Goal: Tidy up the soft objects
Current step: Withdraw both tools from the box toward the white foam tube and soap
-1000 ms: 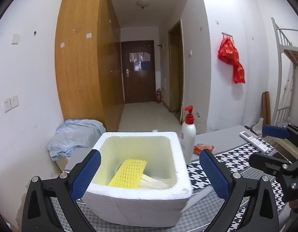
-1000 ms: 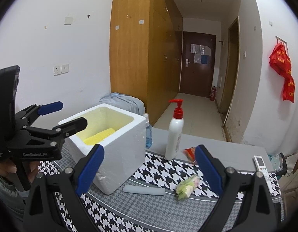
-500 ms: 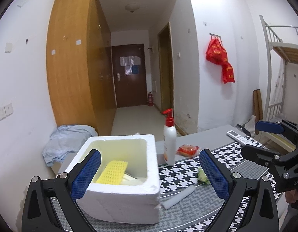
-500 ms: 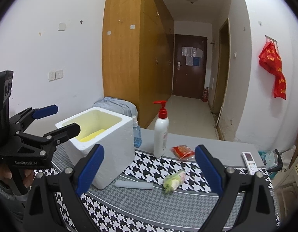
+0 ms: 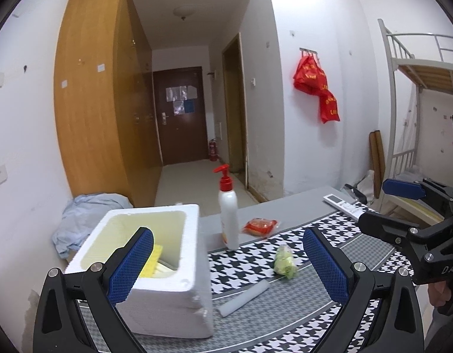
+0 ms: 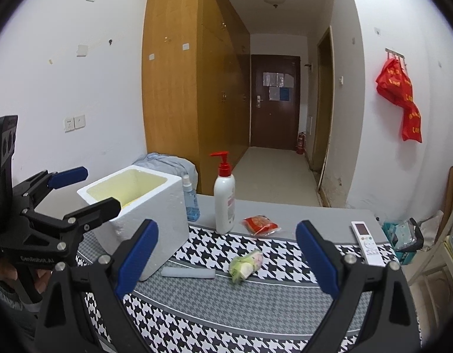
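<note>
The left tongs (image 5: 227,260) are wide open and hold nothing; they hang above the desk (image 5: 285,206), beside the white foam box (image 5: 170,288). The right tongs (image 6: 226,253) are also wide open and empty, over the checked cloth (image 6: 226,303). In the box lies a yellow net sleeve (image 5: 151,260). On the cloth, apart from the box, lie a white foam tube (image 6: 188,272) and a green soft bundle (image 6: 245,264), near each other. A pump bottle (image 6: 224,197) stands upright behind them, with a red packet (image 6: 260,225) beside it.

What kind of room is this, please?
Probably a dormitory room: a metal bunk bed stands at the side, tall wooden wardrobes line the wall, and a short hallway leads to the entrance door.
</note>
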`<state>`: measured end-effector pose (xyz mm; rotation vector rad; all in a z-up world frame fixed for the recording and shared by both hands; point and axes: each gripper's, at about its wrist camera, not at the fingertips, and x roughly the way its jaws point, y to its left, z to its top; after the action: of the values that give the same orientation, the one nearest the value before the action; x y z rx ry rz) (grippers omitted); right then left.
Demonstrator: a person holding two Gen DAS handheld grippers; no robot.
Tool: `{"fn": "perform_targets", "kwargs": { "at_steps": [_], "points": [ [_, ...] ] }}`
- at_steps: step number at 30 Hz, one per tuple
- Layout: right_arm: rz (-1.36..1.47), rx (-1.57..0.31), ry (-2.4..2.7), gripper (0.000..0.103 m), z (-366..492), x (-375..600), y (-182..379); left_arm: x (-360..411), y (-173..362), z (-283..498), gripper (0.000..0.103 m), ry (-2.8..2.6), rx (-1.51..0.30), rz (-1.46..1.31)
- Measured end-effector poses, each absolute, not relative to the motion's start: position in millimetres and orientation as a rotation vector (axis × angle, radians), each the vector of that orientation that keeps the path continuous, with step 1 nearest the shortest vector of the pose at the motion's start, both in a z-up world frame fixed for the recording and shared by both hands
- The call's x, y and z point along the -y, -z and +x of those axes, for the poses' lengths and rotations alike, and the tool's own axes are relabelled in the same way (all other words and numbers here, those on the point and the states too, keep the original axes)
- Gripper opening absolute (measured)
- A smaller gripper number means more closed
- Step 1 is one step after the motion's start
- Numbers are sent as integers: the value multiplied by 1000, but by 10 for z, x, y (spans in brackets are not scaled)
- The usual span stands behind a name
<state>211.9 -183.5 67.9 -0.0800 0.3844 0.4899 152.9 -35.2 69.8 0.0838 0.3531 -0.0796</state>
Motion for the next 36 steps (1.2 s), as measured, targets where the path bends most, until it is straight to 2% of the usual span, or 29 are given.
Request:
{"fn": "perform_targets", "kwargs": {
  "at_steps": [17, 36],
  "points": [
    [-50, -408, -414, 97, 2151, 2153, -575, 696, -496, 1610, 102, 174, -393, 103],
    [-35, -459, -390, 97, 2322, 2289, -421, 850, -15, 1918, 102, 230, -520, 122]
  ]
}}
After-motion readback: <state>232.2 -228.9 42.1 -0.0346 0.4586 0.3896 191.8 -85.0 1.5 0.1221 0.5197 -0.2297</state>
